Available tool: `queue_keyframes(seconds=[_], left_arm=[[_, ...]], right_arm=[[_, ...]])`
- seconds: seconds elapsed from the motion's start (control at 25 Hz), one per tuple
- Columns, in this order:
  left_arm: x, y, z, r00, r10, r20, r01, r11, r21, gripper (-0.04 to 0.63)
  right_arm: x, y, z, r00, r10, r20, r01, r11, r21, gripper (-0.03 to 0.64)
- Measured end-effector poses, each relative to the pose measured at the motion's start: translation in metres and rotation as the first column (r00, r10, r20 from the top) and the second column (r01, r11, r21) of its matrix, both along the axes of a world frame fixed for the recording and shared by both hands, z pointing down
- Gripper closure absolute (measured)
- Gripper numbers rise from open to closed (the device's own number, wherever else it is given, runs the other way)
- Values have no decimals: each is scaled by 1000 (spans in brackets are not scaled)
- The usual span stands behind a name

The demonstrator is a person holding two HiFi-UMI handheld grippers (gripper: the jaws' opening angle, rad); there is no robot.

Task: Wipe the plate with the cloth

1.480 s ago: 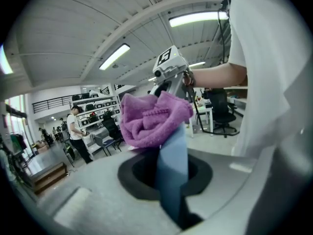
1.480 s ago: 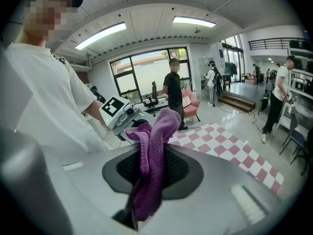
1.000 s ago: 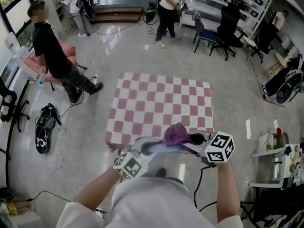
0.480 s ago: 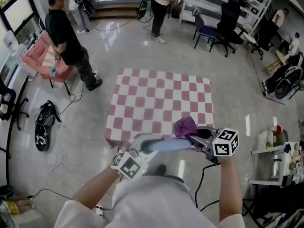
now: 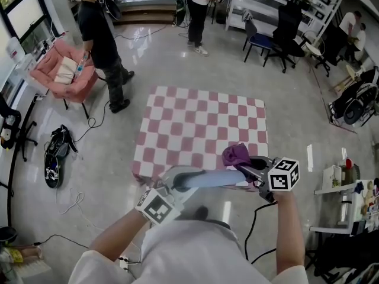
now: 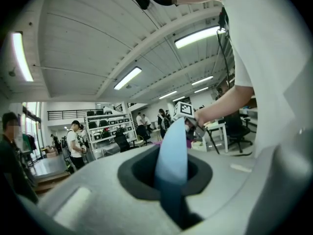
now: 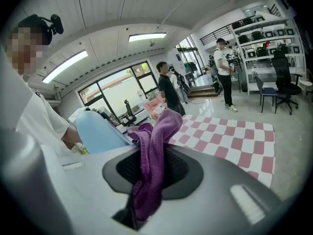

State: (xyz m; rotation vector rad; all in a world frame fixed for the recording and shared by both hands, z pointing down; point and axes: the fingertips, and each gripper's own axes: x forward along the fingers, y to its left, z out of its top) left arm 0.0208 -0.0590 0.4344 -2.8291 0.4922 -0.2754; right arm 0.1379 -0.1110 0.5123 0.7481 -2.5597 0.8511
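left gripper (image 5: 176, 185) is clamped on the rim of the pale blue plate (image 5: 208, 178), holding it edge-on over the near edge of the checkered table (image 5: 201, 123). right gripper (image 5: 251, 167) is pinched tight on the purple cloth (image 5: 235, 154), which bunches up out of its jaws right at the plate's right end. a person (image 5: 100, 40) stands far left.

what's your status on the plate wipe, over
Left tongs shut on blue plate. Right tongs shut on purple cloth, at plate's far end. Held above checkered table near edge, nothing in the way.
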Motion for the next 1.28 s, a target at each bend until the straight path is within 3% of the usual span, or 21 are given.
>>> queue_keyframes(seconds=[0.2, 0.48, 0.84, 1.28], left_arm=[[2, 3, -3, 1000, 10, 24, -12, 998, 54, 558], [5, -2, -6, 1000, 23, -4, -23, 1000, 17, 558], [13, 4, 6, 996, 90, 24, -90, 996, -6, 557], [26, 13, 16, 985, 158, 67, -158, 987, -17, 557]], right_arm=[[1, -2, 4, 998, -1, 59, 4, 999, -54, 534], [0, -13, -4, 996, 29, 83, -20, 994, -107, 534], [-31, 7, -35, 980, -179, 91, 184, 981, -56, 534], [-78, 28, -71, 910, -397, 121, 392, 918, 63, 534]])
